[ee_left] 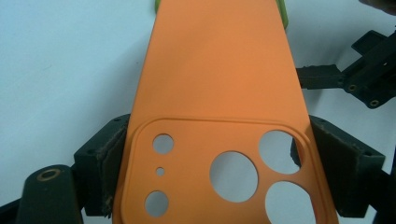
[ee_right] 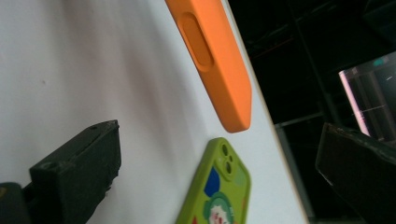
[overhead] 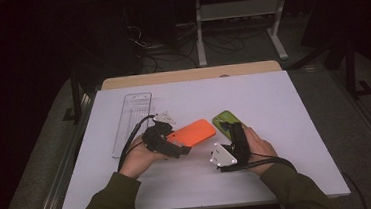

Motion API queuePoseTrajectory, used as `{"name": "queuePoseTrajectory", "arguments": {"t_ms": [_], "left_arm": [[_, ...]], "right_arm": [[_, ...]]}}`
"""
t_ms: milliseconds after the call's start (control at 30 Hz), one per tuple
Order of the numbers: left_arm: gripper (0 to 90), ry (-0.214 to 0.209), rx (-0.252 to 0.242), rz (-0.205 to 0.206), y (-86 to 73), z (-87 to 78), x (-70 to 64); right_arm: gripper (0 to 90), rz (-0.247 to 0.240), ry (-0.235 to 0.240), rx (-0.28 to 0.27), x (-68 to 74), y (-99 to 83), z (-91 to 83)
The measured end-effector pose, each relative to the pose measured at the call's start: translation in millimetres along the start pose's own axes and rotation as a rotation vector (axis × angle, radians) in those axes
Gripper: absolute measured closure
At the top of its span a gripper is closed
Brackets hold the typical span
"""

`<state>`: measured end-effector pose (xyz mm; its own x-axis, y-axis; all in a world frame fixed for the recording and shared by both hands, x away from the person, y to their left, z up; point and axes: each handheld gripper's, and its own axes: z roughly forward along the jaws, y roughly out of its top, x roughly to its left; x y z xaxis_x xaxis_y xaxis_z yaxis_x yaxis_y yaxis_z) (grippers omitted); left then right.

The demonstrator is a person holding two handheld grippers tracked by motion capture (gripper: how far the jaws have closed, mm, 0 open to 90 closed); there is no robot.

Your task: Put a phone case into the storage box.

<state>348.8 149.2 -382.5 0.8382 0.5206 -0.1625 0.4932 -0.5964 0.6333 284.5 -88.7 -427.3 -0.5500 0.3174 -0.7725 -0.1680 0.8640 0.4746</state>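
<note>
My left gripper is shut on the camera end of an orange phone case. In the left gripper view its pads press both long sides of the orange case, beside the round camera cut-outs. A green phone case with a cartoon print lies flat on the white board, just right of the orange one. My right gripper is open over its near end. In the right gripper view the green case lies between the wide-apart jaws, with the orange case beyond it, seemingly raised a little.
A clear plastic tray lies on the board's left part, behind my left hand. The right gripper shows close by at the right of the left gripper view. Bare board stretches to the right and far side; dark floor and a table frame lie beyond.
</note>
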Motion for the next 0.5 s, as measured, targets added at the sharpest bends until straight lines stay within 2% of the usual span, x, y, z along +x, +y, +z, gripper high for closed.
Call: {"name": "queuePoseTrajectory", "arguments": {"t_ms": [33,133,167,200,233,367,467,500], "left_arm": [[15.7,-0.001,0.000,0.001,0.0,0.6,-0.3],[15.7,-0.001,-0.003,0.000,0.3,1.5,-0.8],[15.7,-0.004,-0.005,-0.005,0.3,1.9,-1.4],[15.7,-0.004,-0.021,-0.024,0.3,3.0,-3.0],[15.7,-0.004,-0.010,-0.013,0.6,2.2,-2.5],[15.7,-0.006,-0.023,-0.018,1.3,4.5,-4.4],[15.7,-0.007,-0.020,-0.008,1.7,5.8,-5.9],[15.7,-0.008,0.000,0.021,2.3,5.7,-5.3]], "right_arm": [[0.0,-0.036,-0.011,-0.003,1.5,1.0,0.2],[0.0,-0.032,-0.026,-0.009,4.1,2.1,0.6],[0.0,-0.065,-0.041,-0.011,6.3,2.3,1.6],[0.0,-0.073,-0.046,-0.010,7.0,2.5,1.8],[0.0,-0.098,-0.060,-0.009,7.7,2.7,2.0],[0.0,-0.132,-0.062,-0.004,9.0,4.0,1.5],[0.0,-0.150,-0.071,-0.010,11.7,5.9,1.7],[0.0,-0.151,-0.066,-0.008,12.4,6.4,1.6]]}}
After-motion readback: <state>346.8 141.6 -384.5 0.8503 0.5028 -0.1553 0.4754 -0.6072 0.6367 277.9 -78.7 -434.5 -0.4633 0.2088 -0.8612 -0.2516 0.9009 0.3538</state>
